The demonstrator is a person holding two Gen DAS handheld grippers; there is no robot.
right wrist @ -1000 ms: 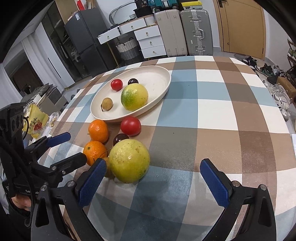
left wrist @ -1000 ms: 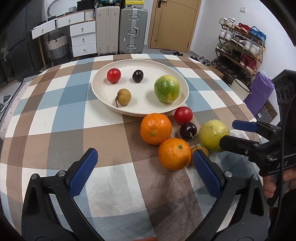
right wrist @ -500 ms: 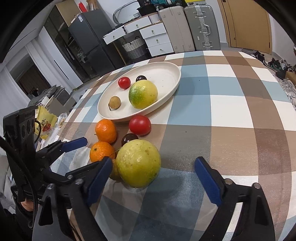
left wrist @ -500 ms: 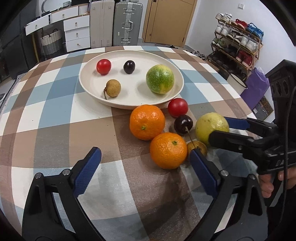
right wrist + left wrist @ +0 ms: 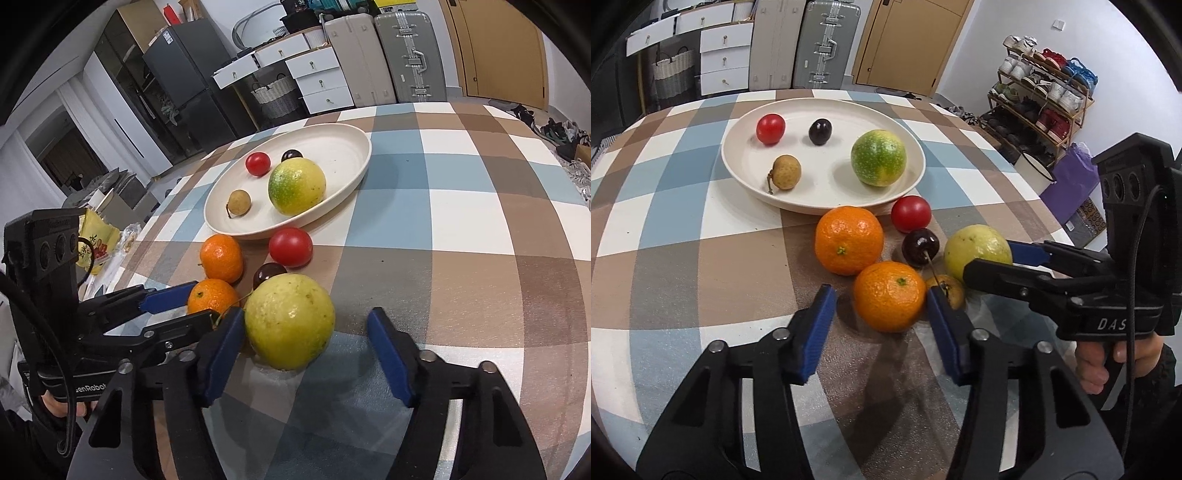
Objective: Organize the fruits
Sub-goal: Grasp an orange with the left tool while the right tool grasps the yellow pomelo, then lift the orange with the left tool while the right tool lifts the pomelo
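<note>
Orange skin, dimpled and glossy: the near mandarin (image 5: 888,296) sits between the blue pads of the left claw (image 5: 877,314), dead ahead along the fingers. Jaws have just been closing on it, but a gap shows at the left pad, and the right pad looks about touching, hard to tell. Not gripped yet, I'd say.

Right claw (image 5: 306,343) straddles the big yellow-green fruit (image 5: 289,320), round with a matt speckled rind. Its jaws have also just been closing; the left pad is at the rind, the right pad is apart. Not clamped.

Both fruits rest on the checked desk (image 5: 683,258), on the near side of the cream plate (image 5: 827,192). The plate is smooth, shallow and oval, and lies beyond both claws, so each carry goes forward and up over the rim.

Already in plate: green mottled fruit (image 5: 878,157), red tomato, dark cherry, brown longan (image 5: 786,172). Loose on desk: second mandarin (image 5: 849,240), red tomato (image 5: 911,213), stemmed cherry (image 5: 920,246), small brown longan (image 5: 947,290) jammed against the left claw's right finger.

The round fruits may roll, and the claws are crowded close.
</note>
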